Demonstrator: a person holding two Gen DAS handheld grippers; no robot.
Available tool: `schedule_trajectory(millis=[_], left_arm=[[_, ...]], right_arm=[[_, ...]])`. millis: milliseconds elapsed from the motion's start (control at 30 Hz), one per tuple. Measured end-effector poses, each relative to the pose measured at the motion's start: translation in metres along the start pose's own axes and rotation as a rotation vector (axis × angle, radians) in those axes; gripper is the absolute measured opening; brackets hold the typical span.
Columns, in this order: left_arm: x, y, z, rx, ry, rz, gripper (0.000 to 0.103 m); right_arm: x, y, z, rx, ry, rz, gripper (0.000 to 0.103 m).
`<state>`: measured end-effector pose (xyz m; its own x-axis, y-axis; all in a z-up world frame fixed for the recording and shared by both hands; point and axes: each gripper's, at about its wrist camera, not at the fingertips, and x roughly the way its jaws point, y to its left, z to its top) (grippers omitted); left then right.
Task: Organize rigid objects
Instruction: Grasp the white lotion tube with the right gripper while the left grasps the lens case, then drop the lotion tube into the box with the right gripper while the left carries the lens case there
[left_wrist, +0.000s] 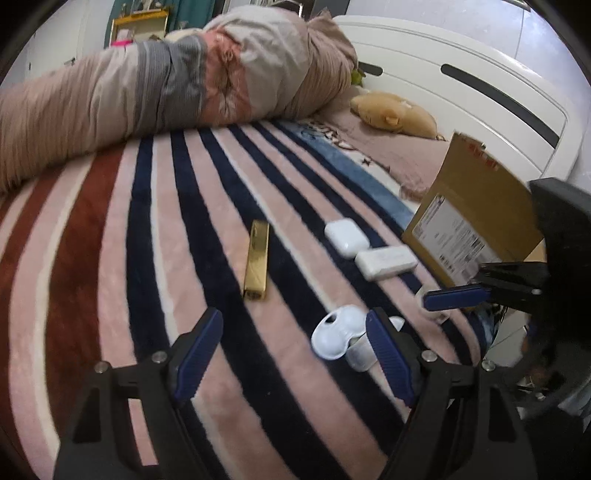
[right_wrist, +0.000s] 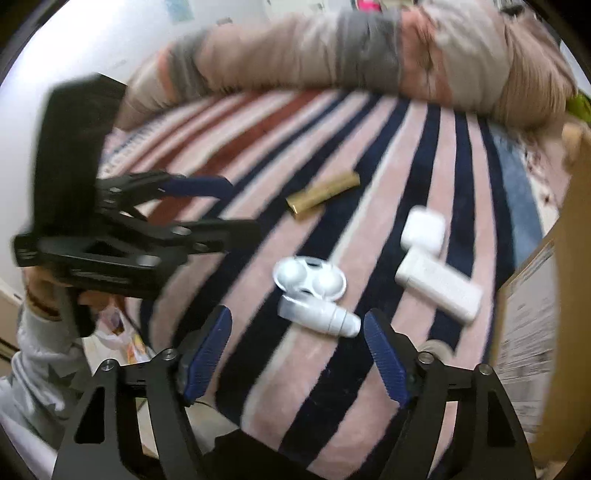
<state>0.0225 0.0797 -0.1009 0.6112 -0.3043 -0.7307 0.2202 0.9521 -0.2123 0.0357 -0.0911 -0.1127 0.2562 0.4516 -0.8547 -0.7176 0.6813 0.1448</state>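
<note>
Small hard objects lie on a striped blanket (left_wrist: 110, 258): a gold bar-shaped case (left_wrist: 255, 260) (right_wrist: 323, 196), a white earbud case (left_wrist: 346, 233) (right_wrist: 423, 229), a white oblong box (left_wrist: 386, 263) (right_wrist: 439, 291), and an open white earphone case with a white tube (left_wrist: 338, 334) (right_wrist: 314, 295). My left gripper (left_wrist: 293, 354) is open and empty, with the open case by its right finger. My right gripper (right_wrist: 297, 354) is open and empty just short of the white tube. Each gripper shows in the other's view, the right (left_wrist: 458, 297) and the left (right_wrist: 207, 188).
A cardboard box (left_wrist: 476, 214) (right_wrist: 535, 314) stands at the right edge of the bed. A rolled duvet (left_wrist: 166, 92) lies across the back, a plush toy (left_wrist: 395, 114) near the white headboard (left_wrist: 461, 77). The bed edge drops off below the right gripper.
</note>
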Motion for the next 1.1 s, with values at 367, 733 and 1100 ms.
schedule_trajectory(millis=[367,733,1100], left_arm=[[0.033,0.011,-0.014,0.005,0.053,-0.045,0.077],[0.042,-0.009,-0.015,0.063,0.067,-0.116,0.071],[0.06,-0.037,-0.014,0.134,0.065,-0.063,0.028]], right_arm=[[0.049,-0.015,0.008,0.026,0.11,0.008,0.071],[0.009,-0.022,-0.002,-0.012,0.018,-0.121,0.059],[-0.025,-0.021,0.0,-0.006,-0.085,-0.167,0.059]])
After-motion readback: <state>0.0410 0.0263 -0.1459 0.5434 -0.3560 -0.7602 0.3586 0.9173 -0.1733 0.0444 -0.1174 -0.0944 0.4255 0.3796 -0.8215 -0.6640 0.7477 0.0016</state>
